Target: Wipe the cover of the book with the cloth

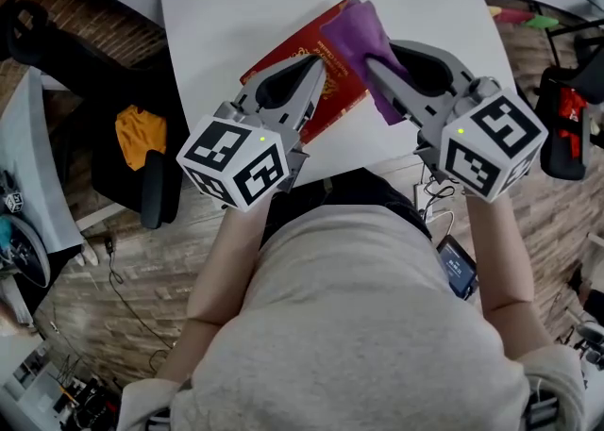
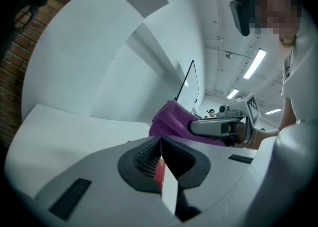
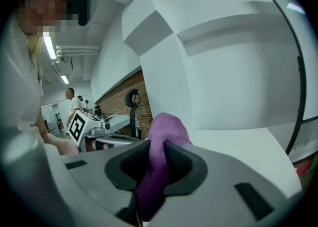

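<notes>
A red book [image 1: 326, 90] with gold print lies on the white table [image 1: 236, 14], near its front edge. My left gripper [image 1: 316, 66] is shut on the book's near edge, and a thin strip of the red cover [image 2: 159, 172] shows between its jaws. My right gripper [image 1: 373, 66] is shut on a purple cloth [image 1: 363, 42], which lies bunched on the book's far right corner. In the right gripper view the cloth [image 3: 159, 146] fills the gap between the jaws. From the left gripper view the cloth [image 2: 171, 124] and the right gripper [image 2: 213, 126] show just ahead.
A black office chair [image 1: 132, 146] with an orange item on it stands left of the table. Cables lie on the brick-patterned floor [image 1: 123, 278]. Red and black gear [image 1: 566, 127] sits at the right edge. A second white table [image 1: 28, 174] holds clutter at the far left.
</notes>
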`<state>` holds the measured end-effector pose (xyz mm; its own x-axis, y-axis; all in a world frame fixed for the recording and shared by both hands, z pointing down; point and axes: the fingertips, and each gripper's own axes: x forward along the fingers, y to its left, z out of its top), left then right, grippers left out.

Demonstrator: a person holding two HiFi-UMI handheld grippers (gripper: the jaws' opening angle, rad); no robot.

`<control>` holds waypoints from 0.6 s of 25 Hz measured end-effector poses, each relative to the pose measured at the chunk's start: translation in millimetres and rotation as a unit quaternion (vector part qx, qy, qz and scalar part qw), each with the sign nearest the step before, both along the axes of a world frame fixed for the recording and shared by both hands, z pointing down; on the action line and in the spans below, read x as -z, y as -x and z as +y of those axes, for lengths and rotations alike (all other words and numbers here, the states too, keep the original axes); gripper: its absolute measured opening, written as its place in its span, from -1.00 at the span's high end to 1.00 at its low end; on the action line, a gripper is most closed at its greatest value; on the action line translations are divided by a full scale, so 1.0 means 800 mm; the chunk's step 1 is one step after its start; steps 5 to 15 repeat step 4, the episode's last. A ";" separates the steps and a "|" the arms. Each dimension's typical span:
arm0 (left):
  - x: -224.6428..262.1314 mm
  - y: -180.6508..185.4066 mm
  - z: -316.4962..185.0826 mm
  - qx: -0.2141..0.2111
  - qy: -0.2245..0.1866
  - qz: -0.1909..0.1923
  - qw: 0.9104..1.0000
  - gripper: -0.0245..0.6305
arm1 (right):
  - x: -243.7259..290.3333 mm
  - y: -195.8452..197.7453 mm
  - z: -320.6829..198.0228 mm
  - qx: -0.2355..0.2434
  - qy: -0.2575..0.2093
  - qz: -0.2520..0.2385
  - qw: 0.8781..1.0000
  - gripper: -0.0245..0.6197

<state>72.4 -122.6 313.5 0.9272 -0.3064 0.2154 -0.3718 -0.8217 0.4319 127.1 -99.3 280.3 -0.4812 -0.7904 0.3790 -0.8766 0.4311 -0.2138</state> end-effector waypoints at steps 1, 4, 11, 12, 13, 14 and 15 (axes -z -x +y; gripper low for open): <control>-0.001 0.000 0.000 0.000 0.001 0.000 1.000 0.85 | -0.001 -0.001 0.000 -0.001 0.000 0.000 1.000 0.65; -0.003 -0.002 0.003 -0.001 0.005 -0.002 1.000 0.85 | -0.004 -0.004 0.004 -0.008 0.001 -0.004 1.000 0.65; -0.003 -0.002 0.003 -0.001 0.005 -0.002 1.000 0.85 | -0.004 -0.004 0.004 -0.008 0.001 -0.004 1.000 0.65; -0.003 -0.002 0.003 -0.001 0.005 -0.002 1.000 0.85 | -0.004 -0.004 0.004 -0.008 0.001 -0.004 1.000 0.65; -0.003 -0.002 0.003 -0.001 0.005 -0.002 1.000 0.85 | -0.004 -0.004 0.004 -0.008 0.001 -0.004 1.000 0.65; -0.003 -0.002 0.003 -0.001 0.005 -0.002 1.000 0.85 | -0.004 -0.004 0.004 -0.008 0.001 -0.004 1.000 0.65; -0.003 -0.002 0.003 -0.001 0.005 -0.002 1.000 0.85 | -0.004 -0.004 0.004 -0.008 0.001 -0.004 1.000 0.65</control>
